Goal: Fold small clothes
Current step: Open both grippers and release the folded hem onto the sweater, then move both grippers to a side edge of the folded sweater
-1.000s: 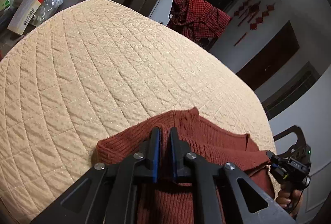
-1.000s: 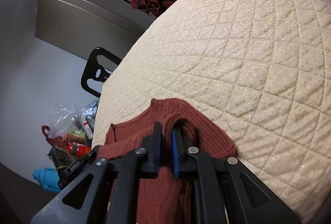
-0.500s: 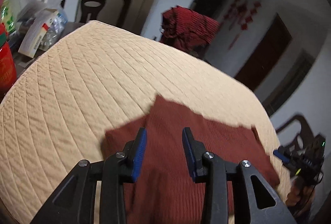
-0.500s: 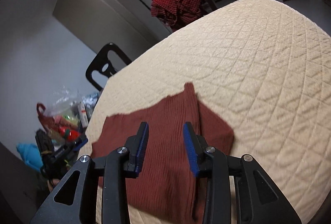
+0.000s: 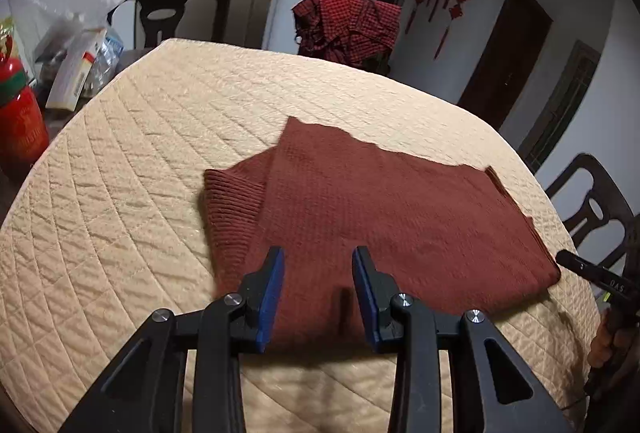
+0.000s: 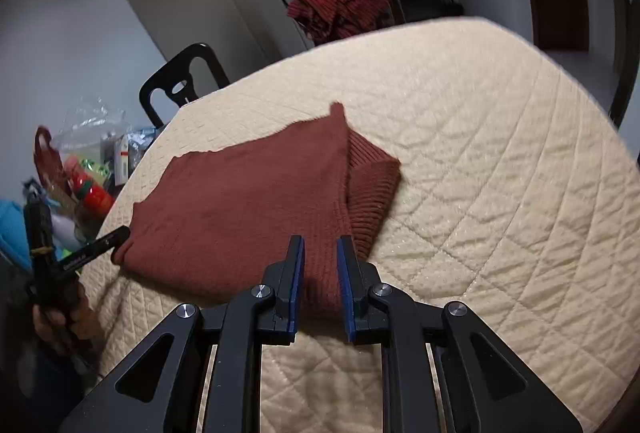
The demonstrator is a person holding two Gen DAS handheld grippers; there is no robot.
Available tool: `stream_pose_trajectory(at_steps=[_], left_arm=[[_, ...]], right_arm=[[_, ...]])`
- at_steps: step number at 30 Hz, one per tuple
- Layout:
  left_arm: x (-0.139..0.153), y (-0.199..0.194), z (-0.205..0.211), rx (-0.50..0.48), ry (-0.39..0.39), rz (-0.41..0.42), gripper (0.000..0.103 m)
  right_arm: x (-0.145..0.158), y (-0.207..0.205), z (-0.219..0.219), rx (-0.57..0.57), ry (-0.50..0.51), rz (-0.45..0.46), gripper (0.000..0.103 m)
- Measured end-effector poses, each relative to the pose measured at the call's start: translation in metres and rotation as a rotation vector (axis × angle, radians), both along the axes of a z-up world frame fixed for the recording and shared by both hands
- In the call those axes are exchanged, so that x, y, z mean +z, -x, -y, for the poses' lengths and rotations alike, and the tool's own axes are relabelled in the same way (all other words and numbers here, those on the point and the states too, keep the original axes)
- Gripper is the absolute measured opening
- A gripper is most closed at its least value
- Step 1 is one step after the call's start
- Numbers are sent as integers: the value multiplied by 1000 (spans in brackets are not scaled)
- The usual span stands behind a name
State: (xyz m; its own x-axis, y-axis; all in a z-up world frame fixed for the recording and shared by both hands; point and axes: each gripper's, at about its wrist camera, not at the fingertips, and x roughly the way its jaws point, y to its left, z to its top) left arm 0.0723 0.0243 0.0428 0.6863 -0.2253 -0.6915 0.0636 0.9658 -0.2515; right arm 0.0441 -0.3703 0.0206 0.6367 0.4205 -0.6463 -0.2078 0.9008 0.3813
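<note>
A rust-red knitted garment (image 5: 372, 209) lies folded flat on the cream quilted table cover (image 5: 132, 169); it also shows in the right wrist view (image 6: 248, 205). A ribbed part sticks out at its left side in the left wrist view and at its right side in the right wrist view. My left gripper (image 5: 318, 265) is open and empty, raised over the garment's near left edge. My right gripper (image 6: 320, 253) is open and empty, raised over the garment's near right edge. Each gripper shows at the edge of the other's view.
A red checked cloth (image 5: 348, 27) hangs on a chair behind the table. Black chairs (image 5: 180, 13) stand around the table. A red container (image 5: 18, 121), boxes and plastic bags crowd a surface to the left. A dark door (image 5: 504, 57) is at the back right.
Both grippers were shut on the garment's folded edge a second ago. They let go, opened and pulled back and up. The garment now lies flat and folded.
</note>
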Motion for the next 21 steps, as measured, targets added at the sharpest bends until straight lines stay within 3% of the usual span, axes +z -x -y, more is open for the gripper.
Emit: stream_pose_trajectory(at_steps=[9, 11, 15, 21], left_arm=[[0, 4, 81, -134, -44, -14, 38], [-7, 0, 91, -144, -63, -34, 39], [-14, 2, 101, -133, -131, -50, 40], [-5, 6, 98, -115, -126, -44, 40]], right_arm=[[-14, -2, -65, 191, 21, -14, 17], [-23, -6, -68, 184, 64, -36, 17], [-23, -5, -57, 175, 13, -53, 17], [-15, 3, -51, 154, 19, -22, 17]])
